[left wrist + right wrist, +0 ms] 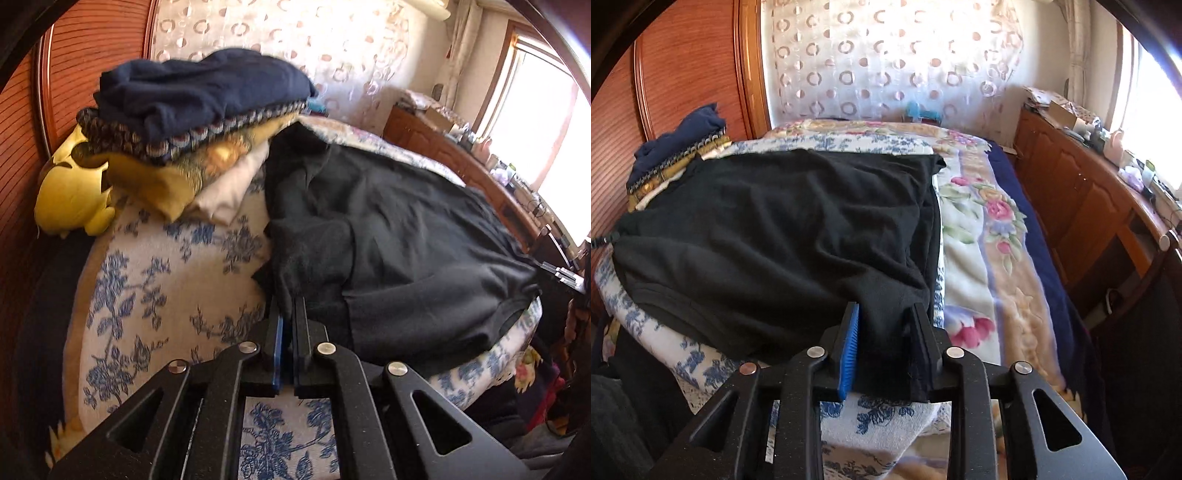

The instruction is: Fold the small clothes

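A black garment (399, 236) lies spread and wrinkled on a blue-flowered white cushion (159, 280) on the bed. My left gripper (288, 306) is shut on its near left edge, the cloth pinched between the jaws. In the right wrist view the same black garment (783, 236) covers the cushion (886, 421). My right gripper (884, 317) has its jaws apart with a corner of the garment lying between them, the blue pad on the left finger (849, 354) clear of the cloth.
A stack of folded clothes (192, 110), dark blue on top, sits at the far left by a yellow plush toy (74, 195) and the wooden headboard (22, 155). A floral blanket (993, 258) covers the bed to the right. A wooden cabinet (1082, 199) with clutter runs along the window.
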`<state>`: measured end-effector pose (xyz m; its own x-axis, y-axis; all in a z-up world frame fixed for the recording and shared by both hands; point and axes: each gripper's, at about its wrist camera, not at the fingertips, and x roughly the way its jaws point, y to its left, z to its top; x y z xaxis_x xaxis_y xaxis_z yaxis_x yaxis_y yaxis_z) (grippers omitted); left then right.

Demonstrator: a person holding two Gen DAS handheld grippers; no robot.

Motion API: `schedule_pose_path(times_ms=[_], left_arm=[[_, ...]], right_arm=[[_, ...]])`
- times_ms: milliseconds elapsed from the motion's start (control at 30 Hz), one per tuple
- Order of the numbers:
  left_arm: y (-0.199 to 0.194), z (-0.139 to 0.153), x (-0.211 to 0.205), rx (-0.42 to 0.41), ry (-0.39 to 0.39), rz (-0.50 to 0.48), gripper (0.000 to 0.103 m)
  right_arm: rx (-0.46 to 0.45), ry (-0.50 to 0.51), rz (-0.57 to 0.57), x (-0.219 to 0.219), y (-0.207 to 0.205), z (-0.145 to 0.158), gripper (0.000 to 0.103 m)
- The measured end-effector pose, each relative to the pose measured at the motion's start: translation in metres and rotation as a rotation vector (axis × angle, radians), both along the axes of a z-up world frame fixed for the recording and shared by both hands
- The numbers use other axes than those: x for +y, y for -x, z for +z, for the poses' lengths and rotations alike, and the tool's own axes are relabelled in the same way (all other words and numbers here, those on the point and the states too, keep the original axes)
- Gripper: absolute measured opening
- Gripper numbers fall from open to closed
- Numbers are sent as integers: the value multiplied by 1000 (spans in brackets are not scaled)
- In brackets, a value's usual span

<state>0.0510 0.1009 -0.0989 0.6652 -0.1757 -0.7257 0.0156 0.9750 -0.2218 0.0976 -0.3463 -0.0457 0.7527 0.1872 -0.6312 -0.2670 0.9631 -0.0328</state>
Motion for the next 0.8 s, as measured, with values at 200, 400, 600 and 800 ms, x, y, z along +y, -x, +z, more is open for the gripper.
schedule_pose_path(times_ms=[200,400,600,800], left_arm=[[2,-6,-8,22,-15,-1,16],[3,1,-10,-1,-22,-9,45],[-5,0,-12,-1,-29,9,45],[-11,-6,-15,10,-42,16,69]], right_arm=[[-53,-20,-4,6,8,11,46],[-57,-55,75,34,13,1,51],[-34,-94,161,66,10,-12,52],[-14,-84,220,94,-6,-27,52]])
